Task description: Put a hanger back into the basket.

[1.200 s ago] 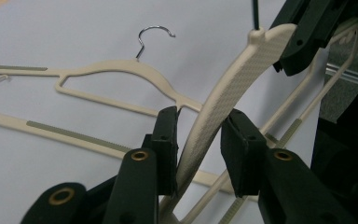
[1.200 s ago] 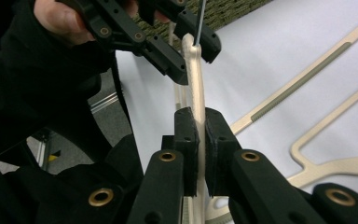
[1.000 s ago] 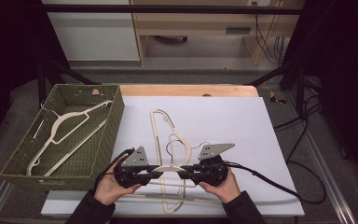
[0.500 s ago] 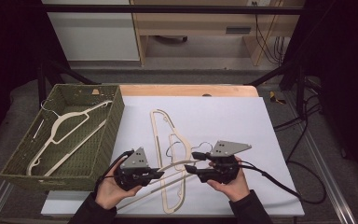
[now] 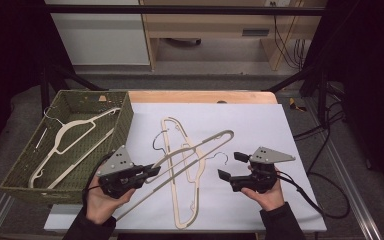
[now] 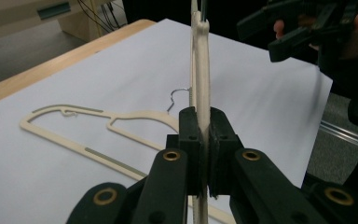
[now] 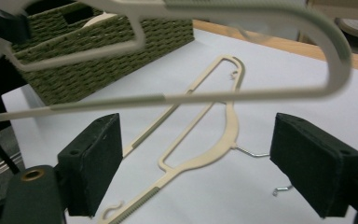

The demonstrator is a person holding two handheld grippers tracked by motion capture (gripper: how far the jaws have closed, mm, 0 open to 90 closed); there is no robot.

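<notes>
The lifted hanger, a cream one, is pinched at one shoulder by the left gripper, whose pads are pressed tight on the thin edge of the plastic; in the left gripper view the hanger runs straight out ahead of the jaws. From that grip it slants up and away over the white table, its far rounded end hanging ahead of and to the inside of the right gripper.

The right gripper has just been opening, and its jaws now stand spread wide with nothing pressed between them. In the right gripper view the lifted hanger crosses above and beyond the two pads, apart from both.

A second hanger of the same colour lies flat on the table beneath the raised one, between the two grippers. A woven basket sits just outside the left gripper, with a third hanger lying inside it.
</notes>
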